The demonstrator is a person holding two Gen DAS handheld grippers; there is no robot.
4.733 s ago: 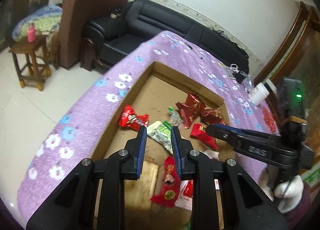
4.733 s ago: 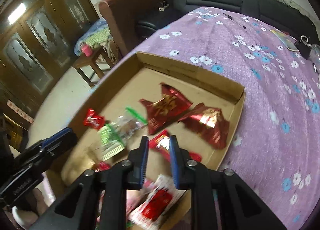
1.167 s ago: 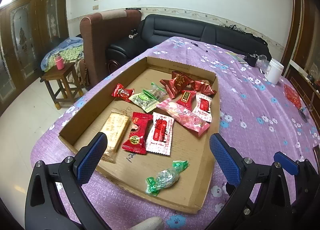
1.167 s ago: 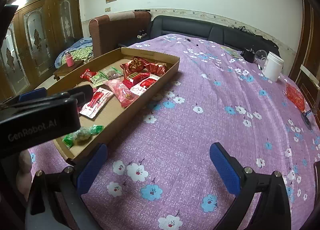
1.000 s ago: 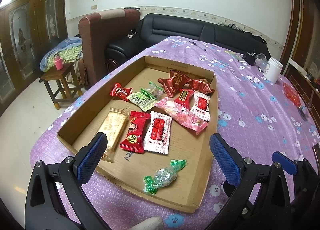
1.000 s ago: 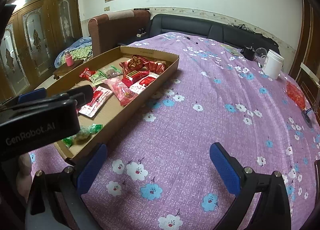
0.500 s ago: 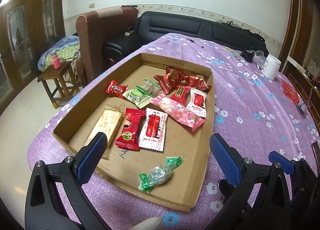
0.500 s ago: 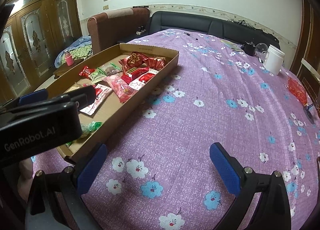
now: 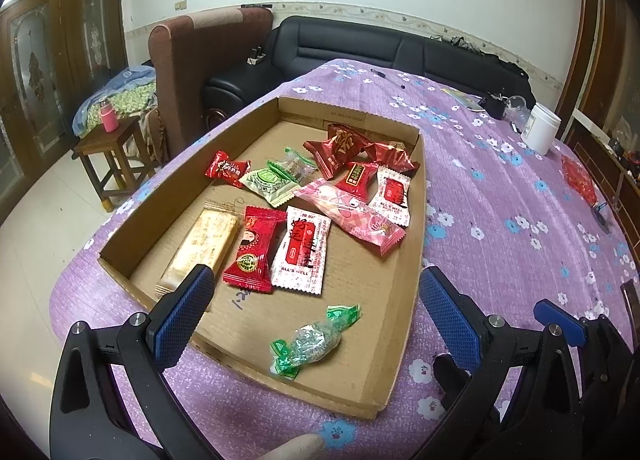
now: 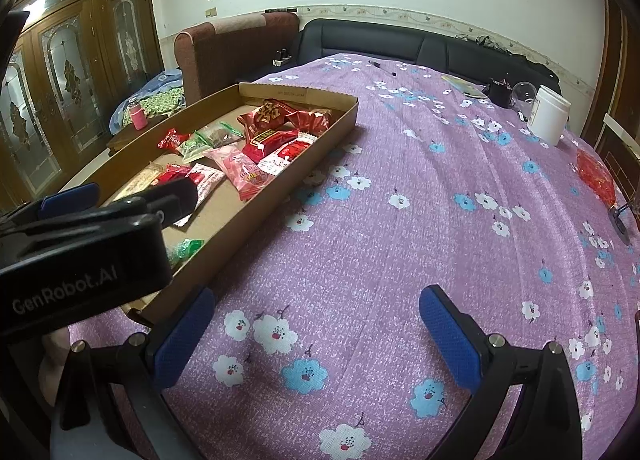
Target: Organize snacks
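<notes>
On the purple floral cloth, your left gripper [image 9: 314, 302], jaws wide and empty like the right gripper [image 10: 316, 326], sits nearest the green-wrapped candy [image 9: 314, 342], lying diagonally ahead

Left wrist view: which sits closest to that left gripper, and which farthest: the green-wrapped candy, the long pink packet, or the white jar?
1. Green-wrapped foil candy: nearest, at the cardboard tray's near end, just ahead of the open left gripper.
2. Long pink snack packet: mid-tray, right of centre.
3. White plastic jar: farthest, on the purple floral tablecloth, far right.
</notes>
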